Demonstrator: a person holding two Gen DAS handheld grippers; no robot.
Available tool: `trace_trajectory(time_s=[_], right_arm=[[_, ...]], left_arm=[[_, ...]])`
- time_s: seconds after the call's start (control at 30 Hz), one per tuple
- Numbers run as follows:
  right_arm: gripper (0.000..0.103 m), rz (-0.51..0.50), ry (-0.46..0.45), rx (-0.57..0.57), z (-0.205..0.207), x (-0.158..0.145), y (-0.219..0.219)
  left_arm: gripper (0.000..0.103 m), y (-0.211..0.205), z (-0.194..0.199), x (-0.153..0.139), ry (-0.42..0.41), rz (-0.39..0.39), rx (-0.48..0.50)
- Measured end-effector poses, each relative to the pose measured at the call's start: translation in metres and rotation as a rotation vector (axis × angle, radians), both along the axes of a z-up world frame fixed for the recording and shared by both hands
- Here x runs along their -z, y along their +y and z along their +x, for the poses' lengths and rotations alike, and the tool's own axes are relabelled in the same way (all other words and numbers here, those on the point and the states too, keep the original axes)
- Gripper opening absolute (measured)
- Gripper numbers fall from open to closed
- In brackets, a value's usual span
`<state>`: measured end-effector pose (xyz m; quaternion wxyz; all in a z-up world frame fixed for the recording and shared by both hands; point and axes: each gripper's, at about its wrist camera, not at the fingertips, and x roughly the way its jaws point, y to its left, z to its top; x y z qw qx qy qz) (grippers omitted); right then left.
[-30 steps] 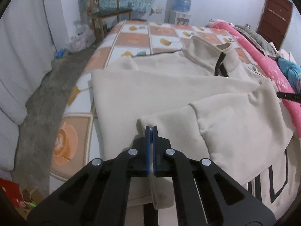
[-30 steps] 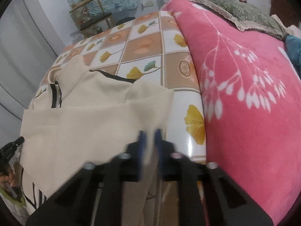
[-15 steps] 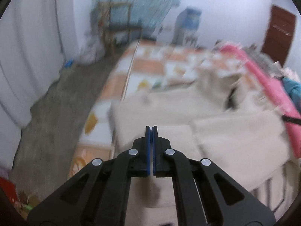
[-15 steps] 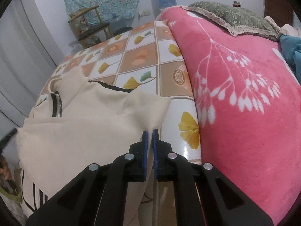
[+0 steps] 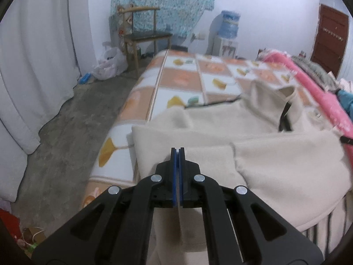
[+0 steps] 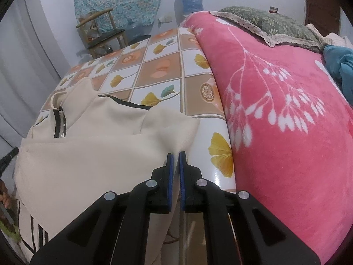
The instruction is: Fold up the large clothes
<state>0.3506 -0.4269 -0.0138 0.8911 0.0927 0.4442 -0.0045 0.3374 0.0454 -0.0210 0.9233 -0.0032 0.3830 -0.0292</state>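
A cream sweatshirt (image 5: pixel 253 132) with a black-trimmed zip collar lies on a tiled-pattern tabletop (image 5: pixel 187 79), both sleeves folded over its front. My left gripper (image 5: pixel 177 152) is shut on the sweatshirt's lower left edge, which hangs over the near table edge. In the right wrist view the same sweatshirt (image 6: pixel 99 137) spreads to the left, and my right gripper (image 6: pixel 175 155) is shut on its lower right edge beside the table's right side (image 6: pixel 198 84).
A pink floral blanket (image 6: pixel 275 110) on a bed borders the table's right side, with a green pillow (image 6: pixel 275 24) behind. A wooden chair (image 5: pixel 141 35), a water dispenser (image 5: pixel 229 31) and a plastic bag (image 5: pixel 110 64) stand beyond the table. White curtains (image 5: pixel 33 66) hang left.
Both grippers have lifted and pulled back with the sweatshirt's lower edge. The left view has tilted up and now shows more of the room. The right jaws have closed on the fabric.
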Motion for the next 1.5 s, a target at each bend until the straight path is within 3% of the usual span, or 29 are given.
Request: trace_trajectory(time_s=[0.3, 0.47, 0.57, 0.63, 0.7, 0.77, 0.83, 0.9, 0.97, 1.03, 1.07, 1.17, 1.23, 1.3, 1.4, 1.5], right_arm=[[0.006, -0.047, 0.017, -0.005, 0.005, 0.005, 0.004], [0.009, -0.113, -0.046, -0.028, -0.023, -0.025, 0.01], [0.009, -0.113, -0.087, -0.153, -0.058, -0.047, 0.028], [0.009, -0.119, -0.074, -0.256, -0.077, -0.049, 0.044], [0.009, -0.13, -0.033, -0.345, -0.094, -0.04, 0.058], [0.009, -0.149, 0.035, -0.372, -0.103, -0.022, 0.063], [0.009, -0.17, 0.118, -0.344, -0.103, 0.002, 0.058], [0.008, -0.148, 0.118, -0.308, -0.106, 0.007, 0.05], [0.008, -0.159, 0.108, -0.253, -0.114, -0.007, 0.051], [0.008, -0.194, 0.061, -0.242, -0.129, -0.022, 0.058], [0.008, -0.205, 0.035, -0.246, -0.141, -0.03, 0.063], [0.014, -0.158, 0.018, -0.259, -0.169, -0.034, 0.076], [0.035, -0.109, 0.03, -0.284, -0.19, -0.027, 0.09], [0.054, -0.128, 0.023, -0.28, -0.207, -0.016, 0.104], [0.059, -0.145, 0.044, -0.278, -0.22, -0.002, 0.122], [0.075, -0.101, 0.05, -0.273, -0.23, 0.008, 0.132]], left_arm=[[0.006, -0.001, -0.005, 0.009, 0.017, 0.047, -0.003], [0.007, 0.007, -0.024, -0.014, -0.002, 0.007, 0.014], [0.009, 0.008, -0.041, -0.023, 0.019, -0.053, 0.072], [0.016, 0.006, -0.048, -0.019, 0.069, -0.097, 0.105], [0.018, 0.002, -0.051, -0.008, 0.125, -0.12, 0.123], [0.019, -0.003, -0.054, 0.009, 0.175, -0.094, 0.12], [0.02, -0.007, -0.059, 0.013, 0.14, -0.068, 0.127], [0.02, -0.008, -0.061, 0.012, 0.146, -0.06, 0.123], [0.029, -0.006, -0.067, 0.004, 0.15, -0.072, 0.108], [0.044, -0.002, -0.081, -0.007, 0.114, -0.078, 0.1], [0.046, 0.0, -0.094, -0.015, 0.088, -0.076, 0.097], [0.056, 0.008, -0.123, -0.022, 0.067, -0.088, 0.088], [0.059, 0.014, -0.148, -0.02, 0.074, -0.118, 0.08], [0.061, 0.018, -0.166, -0.017, 0.076, -0.132, 0.072], [0.061, 0.026, -0.196, -0.013, 0.073, -0.146, 0.055], [0.062, 0.035, -0.226, -0.011, 0.06, -0.158, 0.056]])
